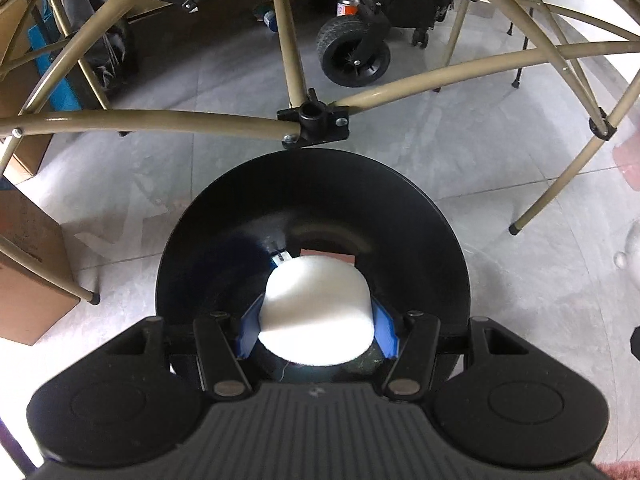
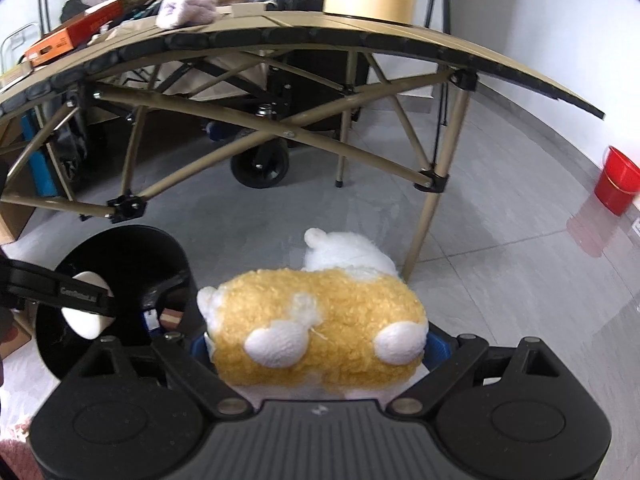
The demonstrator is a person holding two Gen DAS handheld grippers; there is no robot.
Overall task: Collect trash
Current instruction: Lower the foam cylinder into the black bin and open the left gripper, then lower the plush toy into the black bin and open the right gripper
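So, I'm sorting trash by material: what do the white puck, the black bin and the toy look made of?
Puck: matte white, fine-grained, probably foam or pressed fibre.
Bin: smooth glossy black, likely plastic; its wall shows reflections.
Toy: curly yellow and white plush, clearly fabric.

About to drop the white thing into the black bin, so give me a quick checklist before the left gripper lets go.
1. White foam cylinder held between the left gripper's blue fingers: ok.
2. Cylinder over the black bin's opening: ok.
3. Table frame clear of the bin mouth: ok.
4. Room left in the bin: cannot tell; some items at the bottom.
5. Right gripper holding the plush toy clear of the bin: ok.
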